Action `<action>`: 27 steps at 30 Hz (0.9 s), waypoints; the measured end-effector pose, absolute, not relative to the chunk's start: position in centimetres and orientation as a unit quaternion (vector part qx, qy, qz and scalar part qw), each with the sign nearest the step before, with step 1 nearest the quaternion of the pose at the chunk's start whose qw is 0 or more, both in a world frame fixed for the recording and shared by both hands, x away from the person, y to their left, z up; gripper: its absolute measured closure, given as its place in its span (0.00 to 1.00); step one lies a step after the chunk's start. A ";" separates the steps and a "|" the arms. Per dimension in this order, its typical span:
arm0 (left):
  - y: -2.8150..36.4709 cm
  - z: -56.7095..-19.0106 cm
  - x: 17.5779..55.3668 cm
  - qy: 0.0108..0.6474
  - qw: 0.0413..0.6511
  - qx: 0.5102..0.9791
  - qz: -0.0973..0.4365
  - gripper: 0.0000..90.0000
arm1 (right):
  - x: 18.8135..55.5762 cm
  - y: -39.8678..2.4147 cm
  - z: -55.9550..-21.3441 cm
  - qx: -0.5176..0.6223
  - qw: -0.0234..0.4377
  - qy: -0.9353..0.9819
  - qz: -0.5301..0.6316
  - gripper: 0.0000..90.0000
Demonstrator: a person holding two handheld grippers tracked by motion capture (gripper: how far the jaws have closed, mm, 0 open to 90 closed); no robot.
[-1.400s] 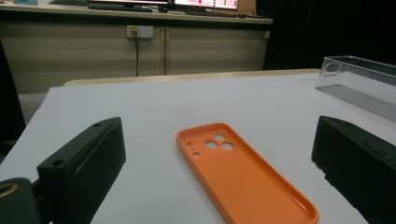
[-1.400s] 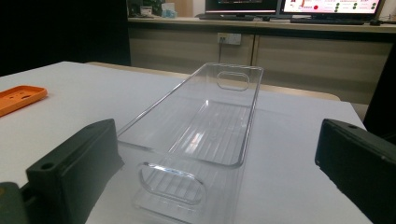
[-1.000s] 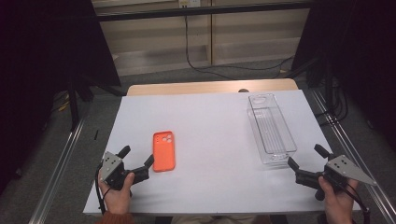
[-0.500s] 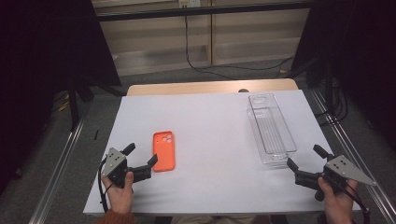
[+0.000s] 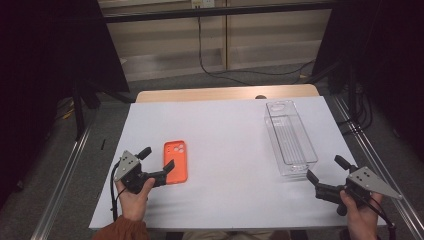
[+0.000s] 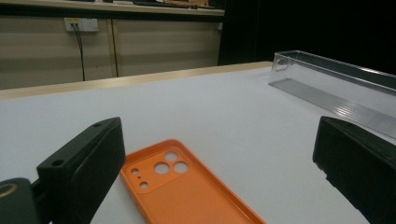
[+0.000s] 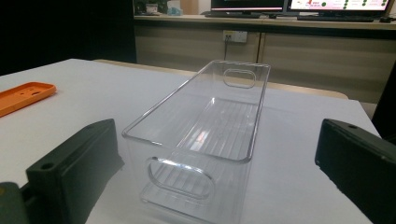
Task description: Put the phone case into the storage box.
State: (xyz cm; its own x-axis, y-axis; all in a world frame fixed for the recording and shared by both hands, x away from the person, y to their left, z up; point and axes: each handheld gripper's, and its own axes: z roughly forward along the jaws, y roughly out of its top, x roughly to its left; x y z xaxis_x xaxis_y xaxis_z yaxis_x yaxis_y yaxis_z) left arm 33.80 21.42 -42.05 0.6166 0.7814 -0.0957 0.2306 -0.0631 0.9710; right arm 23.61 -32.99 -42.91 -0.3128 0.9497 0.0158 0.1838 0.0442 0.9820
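An orange phone case (image 5: 176, 161) lies flat, camera holes up, on the white table (image 5: 225, 130) at front left. My left gripper (image 5: 157, 159) is open right beside it, its inner jaw reaching the case's left edge. In the left gripper view the phone case (image 6: 187, 191) lies between and just beyond the jaws of the left gripper (image 6: 217, 140). A clear plastic bin (image 5: 291, 170) stands empty at the right. My right gripper (image 5: 325, 168) is open just short of its near end. In the right gripper view the bin (image 7: 259, 112) stands straight ahead of the open right gripper (image 7: 217, 135).
The table's wooden far edge (image 5: 225, 94) shows behind the white surface. Metal rails (image 5: 65, 175) run along both sides of the table, with cables on the floor beyond. The bin (image 6: 336, 79) shows far right in the left gripper view; the case (image 7: 23, 95) shows far left in the right gripper view.
My left gripper has crept a little to the right, closer to the orange case. The right gripper, case and bin have hardly moved.
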 end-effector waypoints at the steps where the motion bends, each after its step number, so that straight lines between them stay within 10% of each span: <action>1: 21.3 -42.0 33.9 0.364 0.578 0.690 0.240 0.03 | 23.6 -33.0 -42.9 0.457 0.368 0.621 0.519 0.00; 27: 17.3 -41.1 37.8 0.328 0.581 0.697 0.263 0.14 | 23.8 -33.0 -43.0 0.459 0.367 0.622 0.518 0.00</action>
